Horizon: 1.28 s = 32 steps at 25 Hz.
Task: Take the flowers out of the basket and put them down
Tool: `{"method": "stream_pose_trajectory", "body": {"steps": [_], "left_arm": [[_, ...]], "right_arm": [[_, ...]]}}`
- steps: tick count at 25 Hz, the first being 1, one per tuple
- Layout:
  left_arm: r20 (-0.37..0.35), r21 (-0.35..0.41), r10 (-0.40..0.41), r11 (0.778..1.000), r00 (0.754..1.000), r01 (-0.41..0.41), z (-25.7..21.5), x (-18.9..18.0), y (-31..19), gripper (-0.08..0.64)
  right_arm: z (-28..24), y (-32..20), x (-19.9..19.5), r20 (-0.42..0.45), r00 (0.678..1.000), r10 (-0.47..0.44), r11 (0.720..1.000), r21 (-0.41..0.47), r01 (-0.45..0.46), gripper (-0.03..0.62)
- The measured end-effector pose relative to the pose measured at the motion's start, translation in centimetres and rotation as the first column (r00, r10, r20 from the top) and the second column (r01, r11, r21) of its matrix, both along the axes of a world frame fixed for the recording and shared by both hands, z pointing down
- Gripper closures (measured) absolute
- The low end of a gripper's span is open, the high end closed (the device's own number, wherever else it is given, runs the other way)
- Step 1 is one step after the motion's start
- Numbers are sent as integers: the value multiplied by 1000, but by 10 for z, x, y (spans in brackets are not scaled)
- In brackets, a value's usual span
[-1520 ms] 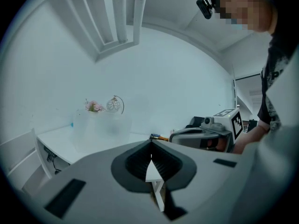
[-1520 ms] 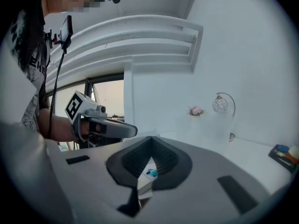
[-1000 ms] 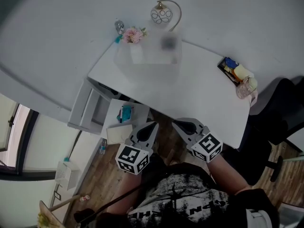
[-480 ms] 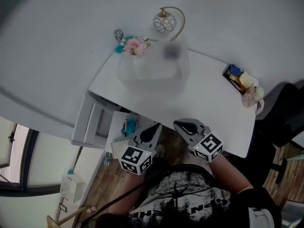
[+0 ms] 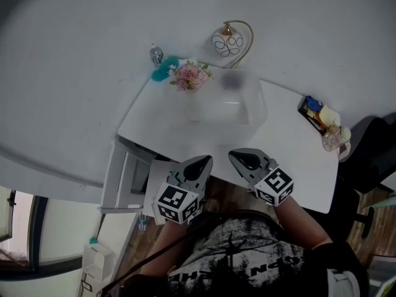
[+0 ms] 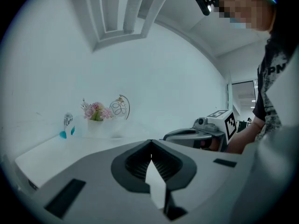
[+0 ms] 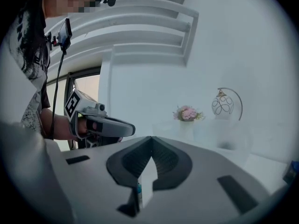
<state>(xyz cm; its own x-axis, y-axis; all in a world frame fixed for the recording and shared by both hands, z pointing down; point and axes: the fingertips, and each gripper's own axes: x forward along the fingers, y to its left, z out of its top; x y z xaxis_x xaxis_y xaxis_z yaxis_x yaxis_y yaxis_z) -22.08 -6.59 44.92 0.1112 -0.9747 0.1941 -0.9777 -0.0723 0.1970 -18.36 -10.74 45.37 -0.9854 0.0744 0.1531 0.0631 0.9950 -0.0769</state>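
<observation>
Left hand-held gripper point(image 5: 203, 161): hovering at the near edge of the counter point(image 5: 291, 156), jaws pressing together tip to tip, pinching nothing.
Right hand-held gripper point(image 5: 237, 157): hovering just beside the left one and pointing the same way, jaws likewise pressing flat against each other, carrying nothing.
Flowers point(image 5: 190, 76): pink bunch with green sprigs, standing upright near the counter's far left corner, well apart from both grippers.
Basket point(image 5: 257, 109): pale and see-through, blurring into the white counter at the far side. Flowers rising at its left end; stems too washed out for telling whether inside it or just beside it.
Lamp point(image 5: 230, 41): gold arch carrying a wire globe, standing behind the basket by the wall.
Silver-topped bottle point(image 5: 157, 57): sitting left of the flowers, a teal object touching it.
Dark tray point(image 5: 311, 112): lying at the counter's right end, holding small bottles.
Drawer unit point(image 5: 124, 178): white, showing below the counter's left end.
</observation>
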Motion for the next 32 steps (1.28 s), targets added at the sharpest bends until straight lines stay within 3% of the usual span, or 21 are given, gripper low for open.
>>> {"method": "stream_pose_trajectory", "body": {"steps": [9, 17, 26, 32], "left_arm": [[2, 9, 49, 999, 999, -49, -1, -64, -20, 546], [-10, 11, 84, 996, 996, -84, 2, -96, -40, 546], [-12, 14, 93, 996, 996, -93, -4, -114, -54, 546], [-21, 11, 78, 997, 997, -78, -5, -130, -58, 546]], "right_arm": [[-12, -22, -61, 8, 998, 63, 998, 22, -63, 577], [-14, -36, -87, 1, 995, 96, 995, 31, -96, 577], [-28, -48, -106, -24, 998, 61, 998, -34, -61, 577], [-68, -57, -124, -37, 999, 9, 1000, 6, -9, 577]]}}
